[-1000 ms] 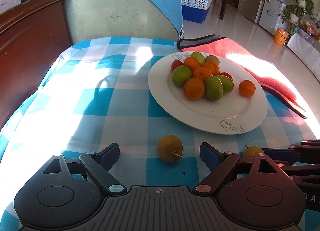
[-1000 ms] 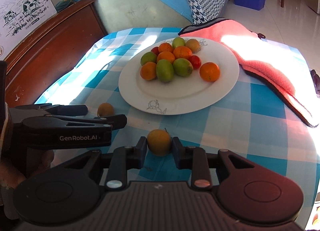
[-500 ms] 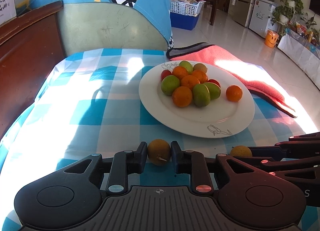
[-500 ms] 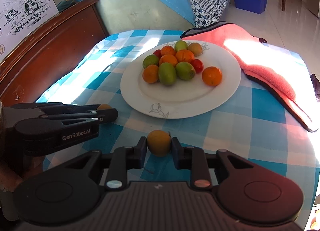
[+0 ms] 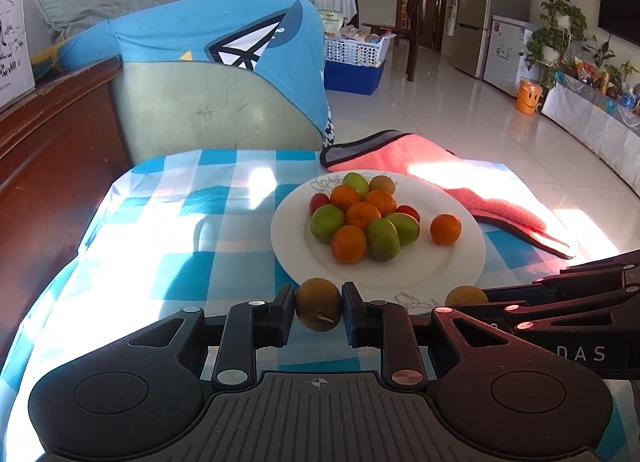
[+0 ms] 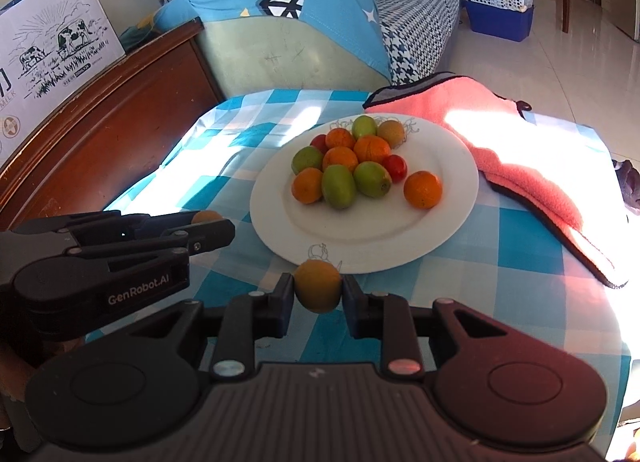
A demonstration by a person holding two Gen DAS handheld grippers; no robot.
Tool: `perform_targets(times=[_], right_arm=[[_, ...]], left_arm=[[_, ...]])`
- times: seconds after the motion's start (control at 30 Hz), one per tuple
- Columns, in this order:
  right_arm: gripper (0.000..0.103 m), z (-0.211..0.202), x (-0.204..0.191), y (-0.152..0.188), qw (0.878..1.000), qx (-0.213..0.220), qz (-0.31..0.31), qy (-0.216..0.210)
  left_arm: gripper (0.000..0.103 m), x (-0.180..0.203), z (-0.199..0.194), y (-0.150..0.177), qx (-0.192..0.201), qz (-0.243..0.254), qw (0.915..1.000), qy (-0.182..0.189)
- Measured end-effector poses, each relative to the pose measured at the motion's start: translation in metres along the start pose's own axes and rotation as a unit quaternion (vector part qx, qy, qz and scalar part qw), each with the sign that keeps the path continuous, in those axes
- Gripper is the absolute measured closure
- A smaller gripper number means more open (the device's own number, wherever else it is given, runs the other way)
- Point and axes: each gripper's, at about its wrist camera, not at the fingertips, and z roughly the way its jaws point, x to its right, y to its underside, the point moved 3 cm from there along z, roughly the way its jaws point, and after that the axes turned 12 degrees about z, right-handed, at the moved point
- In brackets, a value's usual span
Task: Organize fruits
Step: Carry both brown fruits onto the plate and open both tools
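Each claw grips a brown fruit: left claw (image 5: 318,312), right claw (image 6: 317,292); the plate (image 6: 460,217) lies straight ahead, its near rim just beyond both

Left gripper (image 5: 318,312) angled downward, black fingers (image 5: 280,314) clamped on a brownish round fruit (image 5: 318,304), having just closed onto it. Right gripper (image 6: 318,294) likewise angled downward, fingers (image 6: 282,300) pinching a yellow-orange fruit (image 6: 318,290). Both side by side, close together, left one visible in the right wrist view (image 6: 212,227), right one in the left wrist view (image 5: 480,300).
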Motion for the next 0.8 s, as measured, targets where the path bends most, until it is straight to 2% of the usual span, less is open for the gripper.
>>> perform_targets(times=[0.2,0.43,0.8], right_arm=[[0.077,-0.017,0.000,-0.023,0.999,0.033,0.000,-0.002],[0.077,-0.021,0.002,-0.044,0.999,0.049,-0.002,-0.010],[0.077,0.009,0.018,-0.059,1.000,0.024,-0.002,-0.002]], left_arm=[[0.081,0.000,-0.007,-0.011,0.023,-0.003,0.9997,0.010],[0.080,0.007,-0.006,-0.024,0.040,0.005,0.9988,0.028],[0.080,0.004,0.028,-0.026,0.014,-0.013,0.9990,0.041]])
